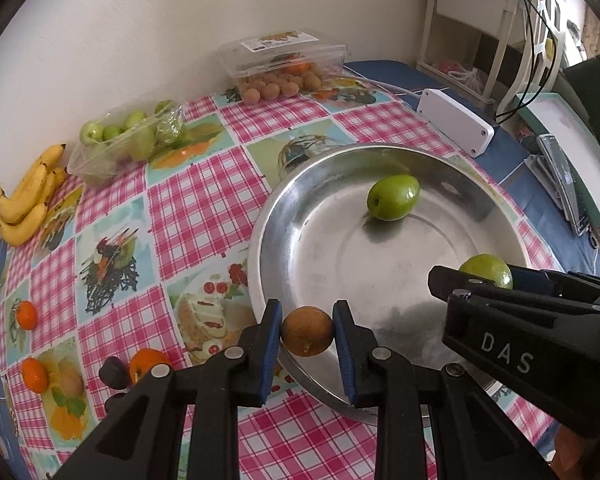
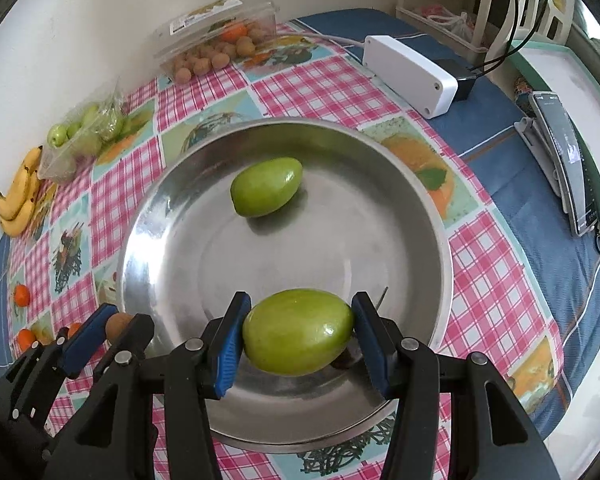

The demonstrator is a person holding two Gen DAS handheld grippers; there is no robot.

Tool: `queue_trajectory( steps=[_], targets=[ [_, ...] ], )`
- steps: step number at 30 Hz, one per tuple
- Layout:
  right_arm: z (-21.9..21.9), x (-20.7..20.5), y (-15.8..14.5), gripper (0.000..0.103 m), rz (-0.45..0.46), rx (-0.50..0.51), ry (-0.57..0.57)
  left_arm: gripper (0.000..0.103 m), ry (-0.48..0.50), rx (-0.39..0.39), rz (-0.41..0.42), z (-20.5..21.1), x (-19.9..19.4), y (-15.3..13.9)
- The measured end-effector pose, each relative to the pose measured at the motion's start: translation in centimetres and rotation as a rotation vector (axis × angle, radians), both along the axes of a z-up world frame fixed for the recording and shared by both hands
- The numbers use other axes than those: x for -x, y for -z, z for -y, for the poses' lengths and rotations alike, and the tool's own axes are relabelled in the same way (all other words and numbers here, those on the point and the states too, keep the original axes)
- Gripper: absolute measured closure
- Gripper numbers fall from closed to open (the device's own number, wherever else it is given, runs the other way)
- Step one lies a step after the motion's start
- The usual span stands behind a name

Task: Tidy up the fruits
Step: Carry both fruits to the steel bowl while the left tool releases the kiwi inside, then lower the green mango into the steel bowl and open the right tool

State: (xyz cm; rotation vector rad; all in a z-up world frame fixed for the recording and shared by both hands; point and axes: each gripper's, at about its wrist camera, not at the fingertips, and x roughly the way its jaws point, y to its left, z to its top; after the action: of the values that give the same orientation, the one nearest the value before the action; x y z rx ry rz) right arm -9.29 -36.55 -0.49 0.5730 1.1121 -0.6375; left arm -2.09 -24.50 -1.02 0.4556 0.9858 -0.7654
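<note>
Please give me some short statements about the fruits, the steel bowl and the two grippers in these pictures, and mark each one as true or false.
1. The left gripper holds a small brown round fruit. True.
2. The right gripper is empty. False: it is shut on a green fruit over the steel bowl.
3. One green fruit already lies inside the bowl. True.
4. The bananas lie in the bowl. False: they lie on the tablecloth near the wall.
5. The clear box of small brown fruits stands at the far side of the table. True.
</note>
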Motion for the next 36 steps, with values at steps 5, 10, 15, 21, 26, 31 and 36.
queue_trajectory(
  steps=[5, 10, 15, 21, 26, 31, 36],
  targets=[
    [0.0, -0.1, 1.0, 0.049, -0.023, -0.011, -0.006, 0.075, 0.007, -0.019, -0.004, 0.2, 0.1, 0.6],
    [-0.2, -0.1, 1.2, 0.049, -0.032, -0.015, -0.010, 0.075, 0.011, -0.028, -0.004, 0.2, 0.2, 0.9],
    [-0.2, -0.2, 1.3, 0.049, -0.030, -0.021, -0.003, 0.074, 0.024, -0.035, -0.010, 0.3, 0.3, 1.0],
    [-0.2, -0.2, 1.5, 0.049, -0.029, -0.032, 0.013, 0.056, 0.034, -0.039, -0.003, 0.4, 0.5, 0.9],
    [-0.3, 0.0, 1.4, 0.048, -0.022, -0.033, 0.025, 0.055, 0.018, -0.037, -0.011, 0.2, 0.3, 0.8],
    [-0.3, 0.1, 1.1, 0.048, -0.016, -0.026, 0.035, 0.044, -0.003, -0.028, -0.014, -0.2, 0.2, 0.3],
    [-0.4, 0.2, 0.7, 0.048, -0.003, -0.020, 0.049, 0.040, -0.055, -0.046, -0.025, -0.9, -0.6, -0.1]
  ],
)
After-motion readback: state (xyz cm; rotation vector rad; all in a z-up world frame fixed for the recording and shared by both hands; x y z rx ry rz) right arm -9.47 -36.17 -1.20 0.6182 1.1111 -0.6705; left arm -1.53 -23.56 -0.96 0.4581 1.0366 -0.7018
